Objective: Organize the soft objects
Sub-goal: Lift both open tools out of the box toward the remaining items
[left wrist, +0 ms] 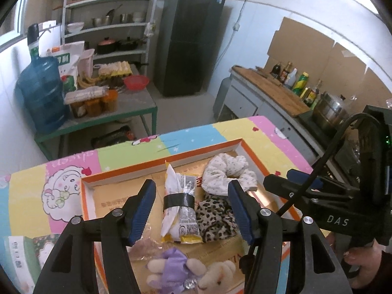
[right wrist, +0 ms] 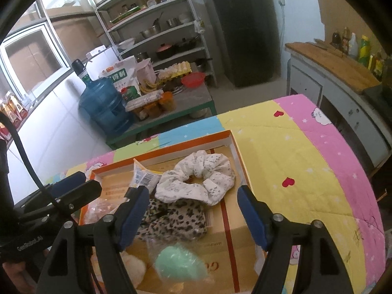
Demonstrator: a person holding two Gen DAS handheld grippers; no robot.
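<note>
A home kitchen: dark fridge [left wrist: 189,39], shelves of pots [left wrist: 107,22], sauce bottles [left wrist: 297,79] beside a wooden counter [left wrist: 272,90].

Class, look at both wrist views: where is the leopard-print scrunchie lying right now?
The leopard-print scrunchie lies in the shallow cardboard box, just below the white floral scrunchie and, in the left view, right of the banded snack packet.

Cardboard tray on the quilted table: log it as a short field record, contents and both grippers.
surface: patchwork quilt, pastel panels
container: shallow cardboard tray with orange rim
white scrunchie: floral scrunchie at the far right of the tray
leopard scrunchie: leopard scrunchie right beside the white one, on its near side
packet: snack packet bound with a black band, mid tray
plush: purple and cream plush toy at the near edge
green item: pale green soft lump, wrapped, blurred
left gripper: open, holding nothing
right gripper: open, holding nothing
</note>
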